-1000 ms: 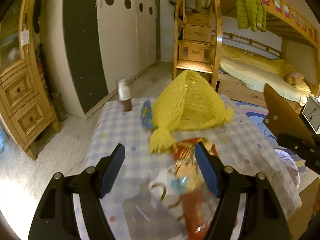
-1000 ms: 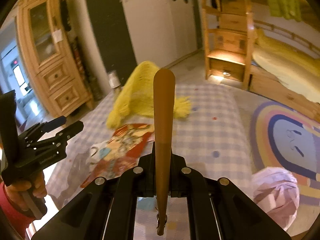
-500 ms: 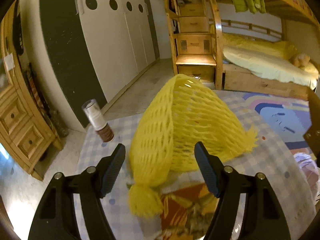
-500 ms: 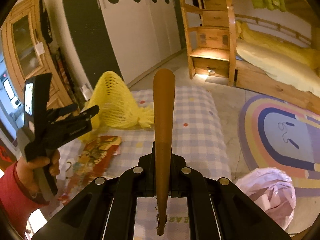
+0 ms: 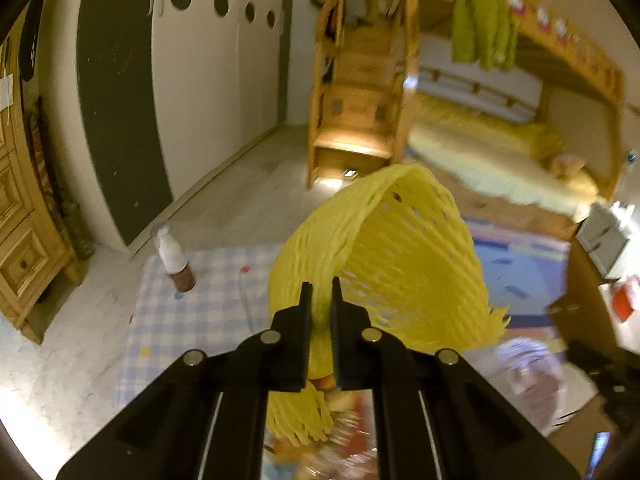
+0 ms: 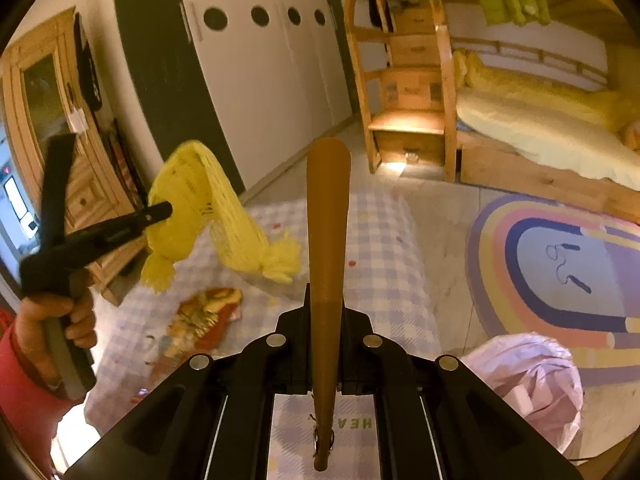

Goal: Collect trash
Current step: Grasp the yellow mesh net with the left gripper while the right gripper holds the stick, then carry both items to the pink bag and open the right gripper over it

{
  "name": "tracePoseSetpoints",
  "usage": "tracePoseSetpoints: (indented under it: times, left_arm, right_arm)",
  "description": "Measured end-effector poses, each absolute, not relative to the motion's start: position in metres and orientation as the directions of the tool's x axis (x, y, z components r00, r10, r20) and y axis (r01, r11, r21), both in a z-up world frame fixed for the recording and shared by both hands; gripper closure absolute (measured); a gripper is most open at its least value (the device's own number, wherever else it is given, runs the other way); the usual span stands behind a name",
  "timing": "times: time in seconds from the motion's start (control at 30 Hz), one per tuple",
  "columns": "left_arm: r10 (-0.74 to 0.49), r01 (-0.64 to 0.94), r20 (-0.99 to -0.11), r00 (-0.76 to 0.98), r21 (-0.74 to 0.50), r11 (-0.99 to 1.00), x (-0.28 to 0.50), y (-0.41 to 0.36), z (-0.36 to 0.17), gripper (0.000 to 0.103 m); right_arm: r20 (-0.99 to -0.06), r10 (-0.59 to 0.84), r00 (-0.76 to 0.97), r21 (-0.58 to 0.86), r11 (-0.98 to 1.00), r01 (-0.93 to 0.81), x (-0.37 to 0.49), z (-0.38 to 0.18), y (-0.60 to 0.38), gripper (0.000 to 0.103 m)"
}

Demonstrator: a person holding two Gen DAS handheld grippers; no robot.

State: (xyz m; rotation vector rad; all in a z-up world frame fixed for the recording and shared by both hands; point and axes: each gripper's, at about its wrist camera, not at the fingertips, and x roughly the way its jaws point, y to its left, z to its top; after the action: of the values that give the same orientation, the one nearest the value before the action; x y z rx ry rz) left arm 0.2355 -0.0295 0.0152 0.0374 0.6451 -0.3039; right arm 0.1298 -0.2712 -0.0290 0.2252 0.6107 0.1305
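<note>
Lighting: warm, dim amber indoor light; bright glow beneath the wooden stairs (image 6: 404, 128). Glare: washed-out floor patches, lower left. Blur: left-wrist view smeared, especially the bunk bed (image 5: 500, 152). Distortion: heavy fisheye curvature, black vignetted corners.

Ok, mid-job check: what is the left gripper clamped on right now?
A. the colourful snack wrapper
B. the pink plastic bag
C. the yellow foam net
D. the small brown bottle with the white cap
C: the left gripper has its jaws pinched on the yellow foam net, which hangs lifted above the checked tablecloth in the right wrist view, while the bottle stands apart.
</note>
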Motion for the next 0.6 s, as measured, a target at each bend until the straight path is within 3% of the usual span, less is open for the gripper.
tracePoseSetpoints:
  times: [0.23,0.6]
  left_arm:
    - [-0.372,0.369,-0.563,0.738,-0.125,0.921,0.155,-0.062,0.04,0.096]
    - [-0.495,0.517,-0.616,0.612,-0.162,0.841,0.079,-0.135,-0.013,0.096]
  right_arm:
    - [-0.523,0.116,0.844,0.251,0.968,0.022,0.065,-0.014,-0.303,0.096]
    - [-0.64,-0.046,0.767,0.238,0.937,0.255,-0.016,-0.06,-0.379,0.096]
